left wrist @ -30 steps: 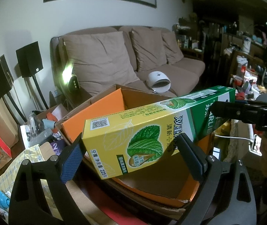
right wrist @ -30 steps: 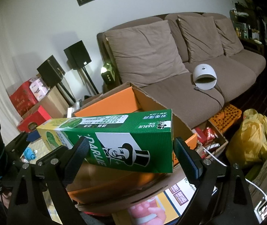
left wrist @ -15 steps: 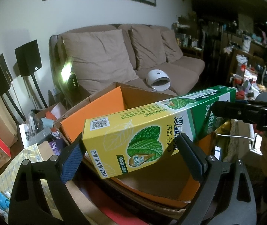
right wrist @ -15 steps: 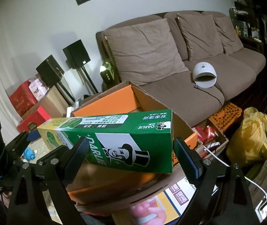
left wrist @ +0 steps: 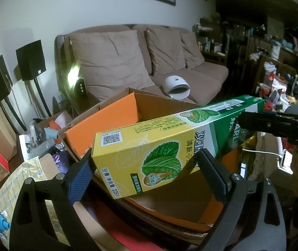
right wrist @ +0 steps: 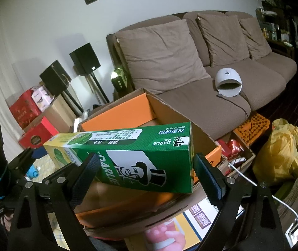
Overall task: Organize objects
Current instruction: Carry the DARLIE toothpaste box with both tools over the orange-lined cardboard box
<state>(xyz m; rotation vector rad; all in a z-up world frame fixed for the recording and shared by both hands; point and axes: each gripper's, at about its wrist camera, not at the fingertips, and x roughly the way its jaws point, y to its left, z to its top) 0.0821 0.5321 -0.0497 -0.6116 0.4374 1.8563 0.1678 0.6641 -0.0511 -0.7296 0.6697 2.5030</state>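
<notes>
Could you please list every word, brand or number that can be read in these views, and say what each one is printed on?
"DARLIE": green side of the toothpaste box.
"225" with Chinese characters: yellow end of that box, left wrist view.
"2": purple pack left of the cardboard box.
Digits on the printed sheet under the cardboard box: too blurred.
QR code and fine print on the toothpaste box: too small.

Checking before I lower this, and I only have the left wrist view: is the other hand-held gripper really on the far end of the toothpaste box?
Observer: Yes. The right hand-held gripper brackets the toothpaste box's green end, one finger each side.
Operator: Anything in front of the cardboard box?
Observer: A flat printed carton pokes out under its near edge.
Operator: And to the right?
Observer: A yellow plastic bag sits beside it.
</notes>
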